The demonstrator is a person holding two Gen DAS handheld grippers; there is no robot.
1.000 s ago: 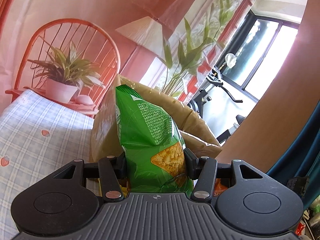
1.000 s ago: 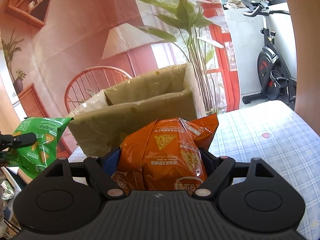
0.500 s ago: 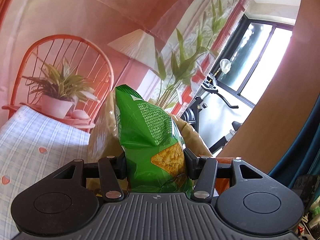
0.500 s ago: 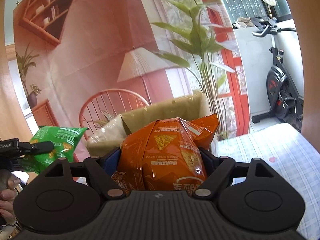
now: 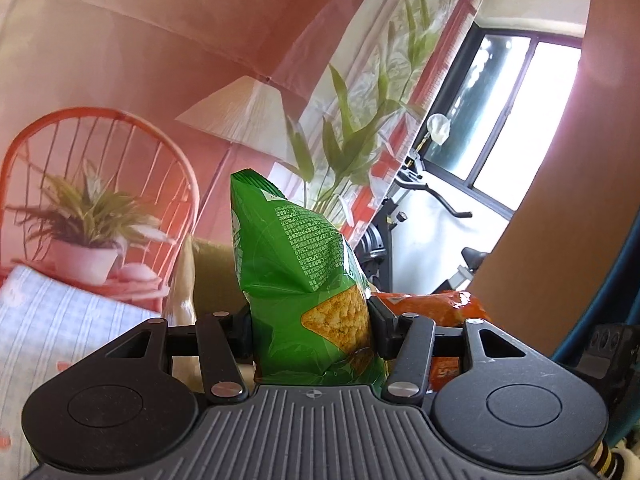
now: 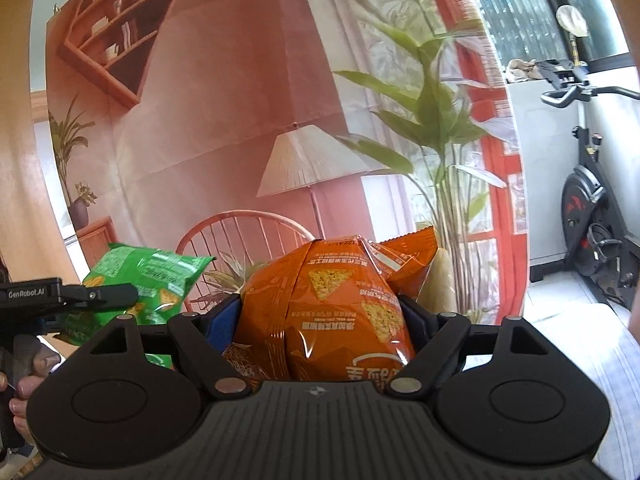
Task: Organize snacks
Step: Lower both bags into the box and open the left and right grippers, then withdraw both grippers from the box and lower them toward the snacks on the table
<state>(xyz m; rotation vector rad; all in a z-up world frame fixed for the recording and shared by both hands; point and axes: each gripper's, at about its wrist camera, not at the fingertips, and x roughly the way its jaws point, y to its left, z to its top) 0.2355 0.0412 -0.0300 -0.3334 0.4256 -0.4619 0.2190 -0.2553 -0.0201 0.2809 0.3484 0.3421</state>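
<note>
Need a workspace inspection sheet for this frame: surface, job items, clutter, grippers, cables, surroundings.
Surface: checked blue-white tablecloth, seen only at the frame edges.
Job's things: green snack bag and orange snack bag, both off the surface; olive-brown bag behind the green one, mostly hidden.
Clutter: nothing seen on the visible cloth.
Grippers: left hand-held gripper shut on the green snack bag; right hand-held gripper shut on the orange snack bag.
Cables: nothing seen.
Surroundings: printed room backdrop behind the table, exercise bike and window to the right.
</note>
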